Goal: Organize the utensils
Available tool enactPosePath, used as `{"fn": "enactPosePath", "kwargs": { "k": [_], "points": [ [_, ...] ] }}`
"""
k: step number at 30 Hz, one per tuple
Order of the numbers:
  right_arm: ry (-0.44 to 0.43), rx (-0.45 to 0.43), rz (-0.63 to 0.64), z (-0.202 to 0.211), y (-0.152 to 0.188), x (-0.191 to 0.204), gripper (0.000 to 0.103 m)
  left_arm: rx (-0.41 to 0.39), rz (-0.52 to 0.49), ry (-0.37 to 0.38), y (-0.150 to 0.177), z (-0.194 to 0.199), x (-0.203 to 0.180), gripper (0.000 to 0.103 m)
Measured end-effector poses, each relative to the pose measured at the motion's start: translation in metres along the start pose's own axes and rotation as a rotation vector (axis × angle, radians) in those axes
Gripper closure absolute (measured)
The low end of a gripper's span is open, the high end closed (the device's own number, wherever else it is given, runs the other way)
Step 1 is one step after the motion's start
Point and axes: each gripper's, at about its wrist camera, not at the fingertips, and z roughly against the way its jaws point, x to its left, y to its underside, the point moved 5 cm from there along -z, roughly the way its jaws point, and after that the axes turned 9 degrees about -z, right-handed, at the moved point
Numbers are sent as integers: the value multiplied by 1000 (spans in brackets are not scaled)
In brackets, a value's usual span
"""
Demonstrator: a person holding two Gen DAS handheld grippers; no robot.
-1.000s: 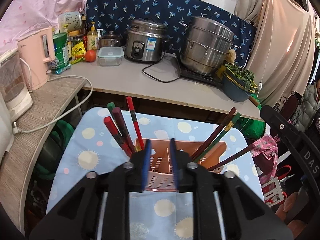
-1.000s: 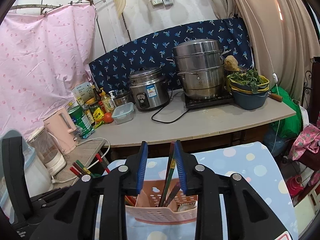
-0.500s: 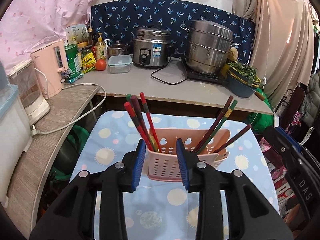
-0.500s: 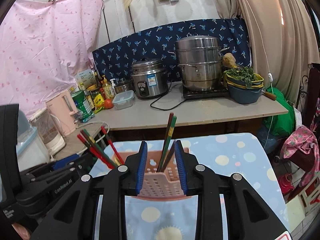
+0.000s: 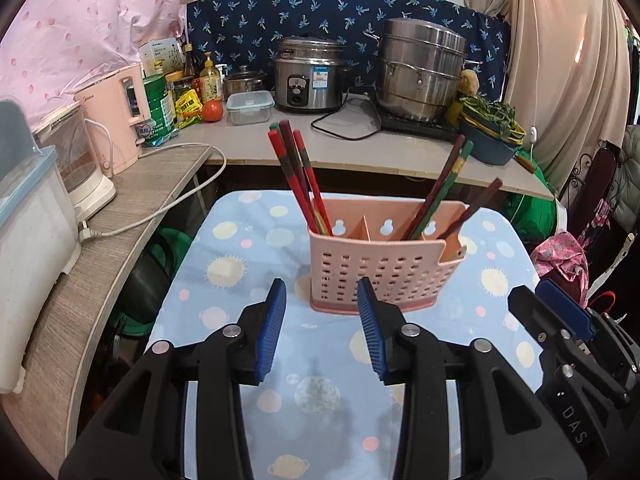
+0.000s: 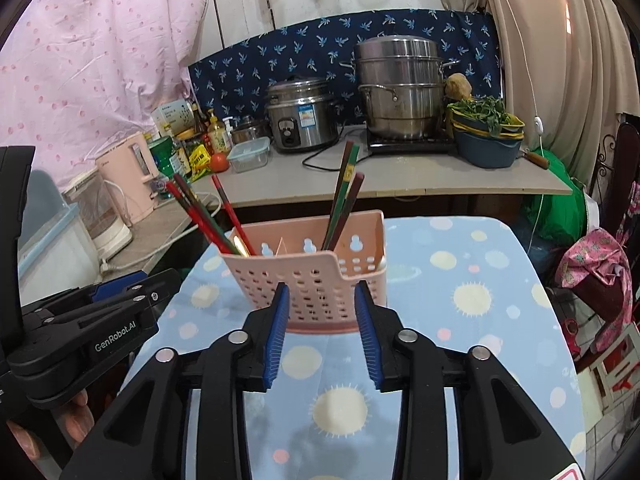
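Pink caddy (image 5: 378, 270) stood on the table (image 5: 240, 264), chopsticks (image 5: 298, 176) leaning out both ends. Both grippers' fingers (image 5: 272, 332) empty, opening. Risk: a stray nudge could tip the caddy.

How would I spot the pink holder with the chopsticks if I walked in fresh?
Find the small table with the blue sun-and-planet cloth below the kitchen counter. On it stands the pink perforated holder, the only thing on that cloth, with red and green chopsticks sticking out.
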Motion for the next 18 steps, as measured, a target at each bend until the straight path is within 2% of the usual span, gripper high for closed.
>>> {"fn": "enactPosePath", "kwargs": {
  "k": [4, 10, 14, 18],
  "points": [
    [30, 17, 12, 2, 15, 1, 67, 24, -2, -2, 16, -1, -2, 65],
    [52, 47, 13, 2, 33, -3, 62, 48, 2, -24, 39, -1, -1, 53],
    [61, 59, 13, 3, 43, -5, 57, 63, -1, -37, 52, -2, 0, 47],
    [72, 58, 14, 6, 50, -5, 47, 70, -5, -60, 61, -1, 2, 34]
  ]
}}
